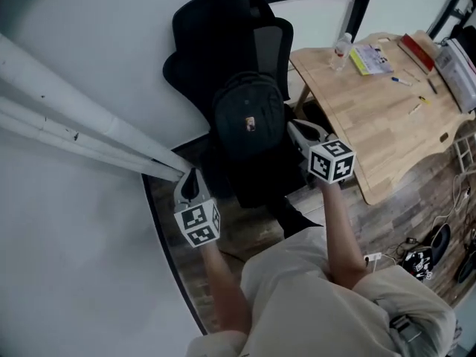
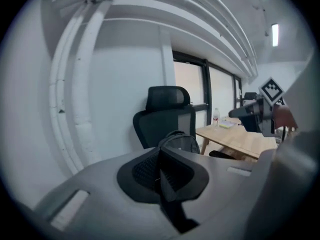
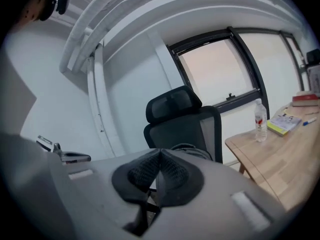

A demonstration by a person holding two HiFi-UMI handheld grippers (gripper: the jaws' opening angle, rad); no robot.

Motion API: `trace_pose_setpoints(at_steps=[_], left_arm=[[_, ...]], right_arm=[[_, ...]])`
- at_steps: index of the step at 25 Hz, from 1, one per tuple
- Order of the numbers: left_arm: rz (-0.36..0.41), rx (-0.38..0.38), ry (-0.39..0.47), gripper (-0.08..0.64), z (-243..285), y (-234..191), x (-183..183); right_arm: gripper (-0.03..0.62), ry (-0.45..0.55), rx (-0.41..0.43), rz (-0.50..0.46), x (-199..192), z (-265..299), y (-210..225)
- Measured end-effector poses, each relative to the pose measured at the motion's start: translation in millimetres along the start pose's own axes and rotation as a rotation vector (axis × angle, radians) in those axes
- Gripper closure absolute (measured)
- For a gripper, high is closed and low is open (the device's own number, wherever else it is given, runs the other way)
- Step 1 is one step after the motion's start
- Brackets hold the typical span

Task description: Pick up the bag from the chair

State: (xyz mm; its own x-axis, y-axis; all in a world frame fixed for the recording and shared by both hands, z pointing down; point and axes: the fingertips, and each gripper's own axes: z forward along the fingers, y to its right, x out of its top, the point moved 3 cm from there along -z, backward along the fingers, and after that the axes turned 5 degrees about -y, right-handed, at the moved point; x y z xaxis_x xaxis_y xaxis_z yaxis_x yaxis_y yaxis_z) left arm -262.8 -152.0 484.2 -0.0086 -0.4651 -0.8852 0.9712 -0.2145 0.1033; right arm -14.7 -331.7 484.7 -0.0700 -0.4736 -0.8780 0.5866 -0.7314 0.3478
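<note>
Black backpack (image 1: pixel 249 121) stands upright on the office chair (image 1: pixel 216 32), centre frame. Left gripper (image 1: pixel 191 186) and right gripper (image 1: pixel 303 132) flank it, jaws pressed together, empty. Risk: arriving closed, they may shove the backpack over rather than grasp it.

Wooden desk (image 1: pixel 372 125), plank floor (image 1: pixel 416 203) (white walls (image 1: pixel 111 36))

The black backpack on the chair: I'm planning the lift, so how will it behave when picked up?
The black fabric backpack looks soft-sided, so it will probably sag rather than stay stiff. It looks rounded and full, so perhaps fairly heavy. Propped upright on the black office chair, it may slump if nudged.
</note>
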Motion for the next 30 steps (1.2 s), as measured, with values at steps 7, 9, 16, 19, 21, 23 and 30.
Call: trace_pose_setpoints(at_steps=[7, 9, 16, 19, 21, 23, 30], left_arm=[[-0.110, -0.132, -0.050, 0.552, 116.9, 21.7, 26.6], [-0.190, -0.165, -0.038, 0.552, 150.7, 23.1, 30.3], [-0.150, -0.201, -0.152, 0.552, 239.9, 37.5, 11.4], [-0.158, -0.219, -0.209, 0.551, 271.8, 34.4, -2.2], [-0.174, -0.226, -0.230, 0.551, 290.8, 31.2, -12.6], [-0.198, -0.214, -0.237, 0.551, 305.2, 24.2, -24.3], [-0.198, -0.312, -0.283, 0.492, 334.0, 9.7, -63.0]], right_arm=[[0.592, -0.083, 0.045, -0.024, 37.7, 85.2, 63.8], [0.592, -0.102, 0.071, 0.012, 36.7, 108.0, 87.6], [0.592, -0.234, 0.107, 0.037, 3.5, 176.7, 161.9], [0.592, -0.271, 0.135, 0.008, -11.4, 202.2, 179.5], [0.592, -0.299, 0.147, -0.001, -22.8, 213.4, 193.6], [0.592, -0.343, 0.147, -0.009, -37.6, 221.8, 209.7], [0.589, -0.523, 0.186, -0.015, -90.8, 256.8, 248.1]])
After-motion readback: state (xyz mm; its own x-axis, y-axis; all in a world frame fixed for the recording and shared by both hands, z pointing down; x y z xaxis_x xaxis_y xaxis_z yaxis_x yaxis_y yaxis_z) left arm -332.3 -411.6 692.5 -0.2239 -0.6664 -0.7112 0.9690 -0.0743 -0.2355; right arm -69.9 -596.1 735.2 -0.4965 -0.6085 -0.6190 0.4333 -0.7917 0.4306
